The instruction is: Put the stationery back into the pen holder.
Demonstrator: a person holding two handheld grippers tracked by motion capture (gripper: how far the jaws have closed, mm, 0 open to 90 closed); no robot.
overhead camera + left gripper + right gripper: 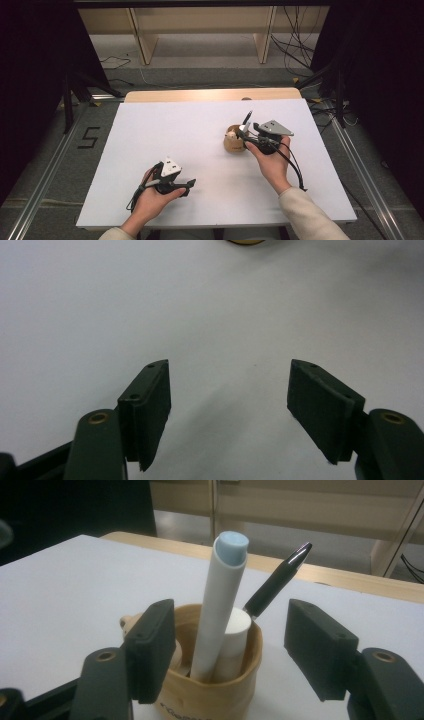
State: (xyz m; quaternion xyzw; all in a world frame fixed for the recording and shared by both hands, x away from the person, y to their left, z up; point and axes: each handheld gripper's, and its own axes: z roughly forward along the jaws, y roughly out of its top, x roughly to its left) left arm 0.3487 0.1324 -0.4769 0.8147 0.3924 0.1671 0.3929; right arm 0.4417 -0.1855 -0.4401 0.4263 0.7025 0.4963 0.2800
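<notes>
Risk lies mostly at the cup (215, 680), a small tan holder that stands right of centre on the white surface (165, 130). The right tool (227, 650) hangs just over it with jaws wide, one on each side of the rim, gripping nothing. Inside lean a white marker (220, 605) with a pale blue cap, a dark pen (275, 582) tilted to the far right, and a short white cylinder (235, 640) behind the marker. If the jaws close from here, I judge they could catch the cup wall instead of one item, so the light cup may tip or slide. Marker and pen stand close, so a grip on one could drag the other out. The left tool (172, 181) rests near the front left, jaws wide and empty, too far away to steady the cup
</notes>
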